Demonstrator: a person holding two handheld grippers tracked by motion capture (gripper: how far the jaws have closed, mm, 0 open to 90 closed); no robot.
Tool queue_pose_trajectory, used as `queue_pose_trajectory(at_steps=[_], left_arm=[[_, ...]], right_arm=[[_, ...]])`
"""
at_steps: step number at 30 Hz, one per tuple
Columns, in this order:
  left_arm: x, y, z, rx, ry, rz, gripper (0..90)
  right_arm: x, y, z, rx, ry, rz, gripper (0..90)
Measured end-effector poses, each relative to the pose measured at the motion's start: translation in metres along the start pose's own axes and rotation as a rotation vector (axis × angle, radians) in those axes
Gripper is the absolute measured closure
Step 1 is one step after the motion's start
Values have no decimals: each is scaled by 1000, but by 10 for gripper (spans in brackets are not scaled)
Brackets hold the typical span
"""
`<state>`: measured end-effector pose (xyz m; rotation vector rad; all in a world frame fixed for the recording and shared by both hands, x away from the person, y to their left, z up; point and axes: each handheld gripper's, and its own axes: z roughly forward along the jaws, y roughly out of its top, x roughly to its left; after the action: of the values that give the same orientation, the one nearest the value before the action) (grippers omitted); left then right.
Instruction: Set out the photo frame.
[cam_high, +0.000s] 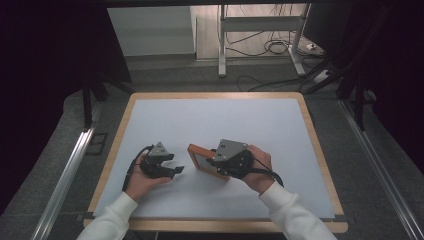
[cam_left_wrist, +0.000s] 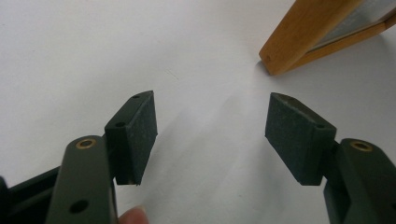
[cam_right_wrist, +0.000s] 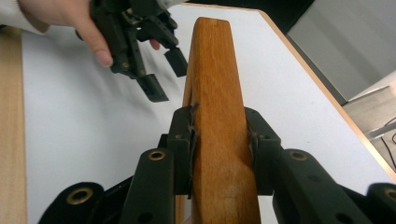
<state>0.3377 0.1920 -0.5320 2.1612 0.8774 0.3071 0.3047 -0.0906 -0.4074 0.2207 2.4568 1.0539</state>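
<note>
White sleeves come in from the bottom edge of the high view, one forearm per side.

Left gripper (cam_high: 172, 164): jaws wide apart, nothing between them, only bare table surface. Person's left hand (cam_high: 140, 179) cups it from below, palm up, jaws pointing right toward the frame. Pads (cam_left_wrist: 140, 135) are flat dark rubbery blocks with a fine grain, on black arms with brass-coloured bushings. In the left gripper view the frame's near corner sits ahead and to the right of the jaws, well apart from them.

Wooden frame (cam_high: 202, 161): rectangular, warm orange-brown wood with visible grain, rounded corners, a pale glassy panel inside. It stands tilted on edge on the table (cam_high: 225, 120), roughly centre, slightly toward the person.

Right gripper (cam_high: 217, 161): jaws narrowed onto the frame's wooden rail, a pad pressed flat on each face. In the right gripper view the rail runs straight up between the jaws. Grey three-cornered plate on top. Right hand (cam_high: 257, 167) wraps the body from the right, wrist angled in toward the left.

Table: matte white top, light wood rim.
</note>
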Motion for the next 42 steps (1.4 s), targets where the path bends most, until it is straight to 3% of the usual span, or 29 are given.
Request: queue_pose_trajectory(at_steps=[4, 14, 18, 31, 38, 42], left_arm=[[0, 0, 0, 0, 2, 1, 335], [0, 0, 0, 5, 0, 1, 333], [0, 0, 1, 10, -2, 1, 331], [-1, 0, 2, 9, -1, 3, 325], [-1, 0, 2, 10, -3, 6, 324], [-1, 0, 2, 11, -2, 8, 324]], right_arm=[[-5, 0, 3, 9, -27, 7, 676], [-29, -7, 10, 8, -45, 88, 616], [-34, -9, 14, 22, -75, 95, 574], [-57, -20, 30, 51, -125, 187, 452], [-64, -25, 37, 64, -143, 231, 399], [-64, -25, 39, 64, -157, 229, 380]])
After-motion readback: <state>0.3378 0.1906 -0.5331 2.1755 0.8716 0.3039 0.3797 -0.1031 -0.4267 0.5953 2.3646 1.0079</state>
